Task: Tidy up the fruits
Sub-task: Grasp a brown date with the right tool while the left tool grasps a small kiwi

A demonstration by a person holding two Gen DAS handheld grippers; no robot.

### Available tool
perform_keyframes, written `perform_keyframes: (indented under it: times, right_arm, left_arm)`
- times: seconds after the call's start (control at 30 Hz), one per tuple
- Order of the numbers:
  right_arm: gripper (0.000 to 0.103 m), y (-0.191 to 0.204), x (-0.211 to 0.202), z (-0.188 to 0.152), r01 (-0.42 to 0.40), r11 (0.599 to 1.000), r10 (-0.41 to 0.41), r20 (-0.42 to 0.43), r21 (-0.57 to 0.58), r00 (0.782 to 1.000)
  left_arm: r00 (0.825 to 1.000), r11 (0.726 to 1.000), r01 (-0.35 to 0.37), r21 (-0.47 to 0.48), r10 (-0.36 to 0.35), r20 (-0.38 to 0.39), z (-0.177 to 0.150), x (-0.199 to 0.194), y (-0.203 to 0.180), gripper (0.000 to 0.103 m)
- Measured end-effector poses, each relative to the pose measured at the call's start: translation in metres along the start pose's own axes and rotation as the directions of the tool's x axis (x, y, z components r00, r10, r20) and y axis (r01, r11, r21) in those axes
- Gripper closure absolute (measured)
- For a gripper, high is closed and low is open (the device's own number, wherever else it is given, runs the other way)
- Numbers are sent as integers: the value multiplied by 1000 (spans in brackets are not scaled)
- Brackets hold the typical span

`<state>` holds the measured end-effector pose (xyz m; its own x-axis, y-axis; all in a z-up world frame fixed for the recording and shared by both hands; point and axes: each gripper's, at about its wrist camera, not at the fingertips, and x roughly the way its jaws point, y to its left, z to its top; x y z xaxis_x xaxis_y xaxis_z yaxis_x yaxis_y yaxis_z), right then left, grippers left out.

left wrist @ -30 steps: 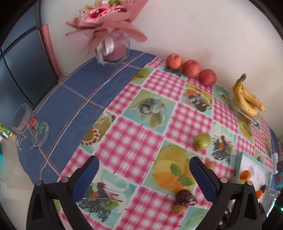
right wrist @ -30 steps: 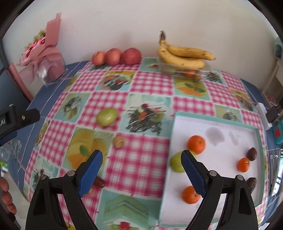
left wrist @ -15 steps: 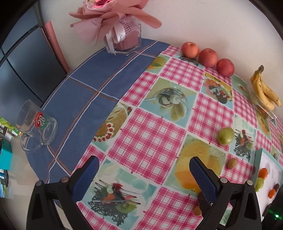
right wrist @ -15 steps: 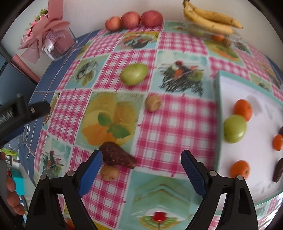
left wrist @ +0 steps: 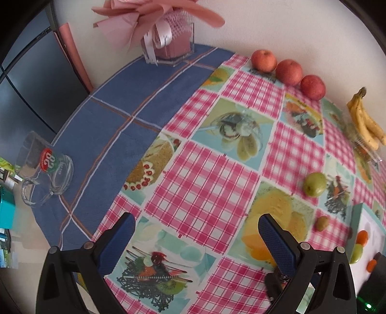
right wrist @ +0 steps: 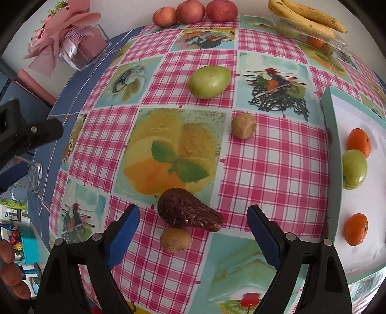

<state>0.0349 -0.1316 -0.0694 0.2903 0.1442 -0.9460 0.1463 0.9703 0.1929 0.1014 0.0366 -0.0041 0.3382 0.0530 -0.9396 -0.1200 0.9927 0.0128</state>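
My right gripper (right wrist: 193, 238) is open and empty, low over the tablecloth, with a dark wrinkled avocado (right wrist: 188, 211) and a small brown fruit (right wrist: 175, 239) lying between its fingers. Farther off lie a second small brown fruit (right wrist: 243, 125) and a green fruit (right wrist: 209, 81). The white tray (right wrist: 331, 154) at the right holds two oranges (right wrist: 359, 142) and a green fruit (right wrist: 354, 169). My left gripper (left wrist: 196, 238) is open and empty above the cloth; the green fruit (left wrist: 314, 184) lies to its far right.
Three red apples (right wrist: 193, 12) and a banana bunch (right wrist: 311, 19) on a clear box line the back wall. A pink gift bouquet in a clear box (left wrist: 166, 36) stands back left. A glass mug (left wrist: 45, 174) sits near the table's left edge.
My right gripper has moved down and left, away from the tray, closing in on the avocado and small brown fruit. My left gripper's view has shifted left and then slightly closer to the cloth.
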Motion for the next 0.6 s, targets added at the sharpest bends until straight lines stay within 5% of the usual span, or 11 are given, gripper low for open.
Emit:
perform_keyframes:
  times: [0.13, 0.2, 0.4, 0.6]
  right_arm:
    - [16, 3, 2, 1, 9, 1000, -9, 3, -9, 1000]
    - [32, 3, 3, 1, 9, 1000, -9, -2, -13, 1000]
    - [45, 4, 6, 2, 6, 1000, -6, -7, -15, 1000]
    - [45, 3, 6, 2, 6, 1000, -6, -9, -21, 1000]
  left_arm:
    - [999, 1000, -1, -20, 0, -48, -2, 16, 2, 0]
    - [998, 999, 3, -34, -5, -62, -3, 20, 3, 0]
    - [997, 999, 11, -39, -14, -77, -5, 25, 2, 0]
    - [997, 999, 17, -29, -19, -75, -5, 24, -1, 0]
